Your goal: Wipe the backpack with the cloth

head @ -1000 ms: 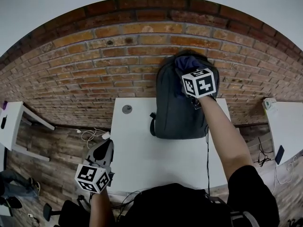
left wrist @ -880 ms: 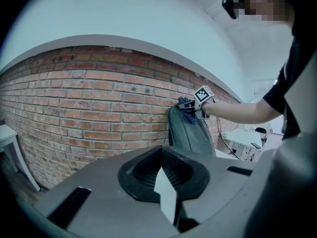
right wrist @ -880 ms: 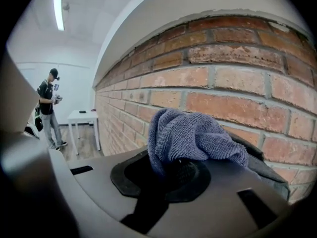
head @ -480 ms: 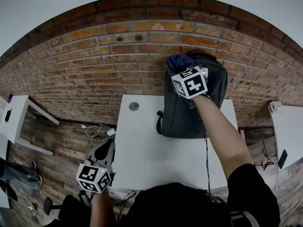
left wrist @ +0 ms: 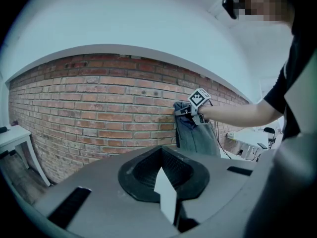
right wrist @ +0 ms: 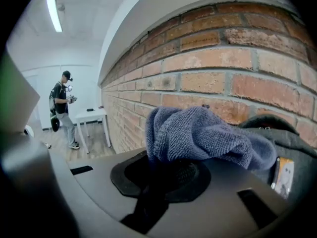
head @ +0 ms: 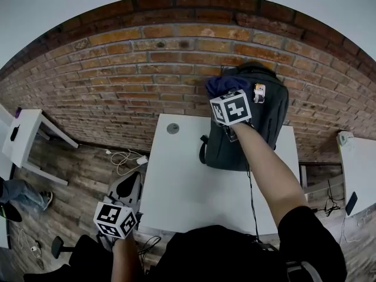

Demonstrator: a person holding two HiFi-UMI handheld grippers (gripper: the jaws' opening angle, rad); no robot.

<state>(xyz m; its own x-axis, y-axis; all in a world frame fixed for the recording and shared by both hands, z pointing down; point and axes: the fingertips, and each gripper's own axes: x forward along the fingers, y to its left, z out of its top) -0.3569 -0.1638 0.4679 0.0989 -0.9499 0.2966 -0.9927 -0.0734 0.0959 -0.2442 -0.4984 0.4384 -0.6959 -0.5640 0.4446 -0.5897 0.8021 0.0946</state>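
Brick wall (head: 147, 69) runs across the far side. A white table (head: 182, 181) is pushed up to it.

A dark grey backpack (head: 267, 128) stands upright at the table's far right corner, its back to the bricks. A small tag (head: 258, 93) hangs near its top.

The person's right arm reaches across the table. The right gripper (head: 226, 94) is up at the top left shoulder of the backpack, jaws clenched on a bunched blue cloth (head: 222, 85). In the right gripper view the cloth (right wrist: 198, 133) bulges out of the gripper (right wrist: 163, 177) and lies against the top of the bag, close to the wall.

The left gripper (head: 126, 190) hangs low, off the table's near left edge over the wood floor. Its jaws are closed together with nothing in them.

Cables (head: 123, 157) lie on the floor by the wall.
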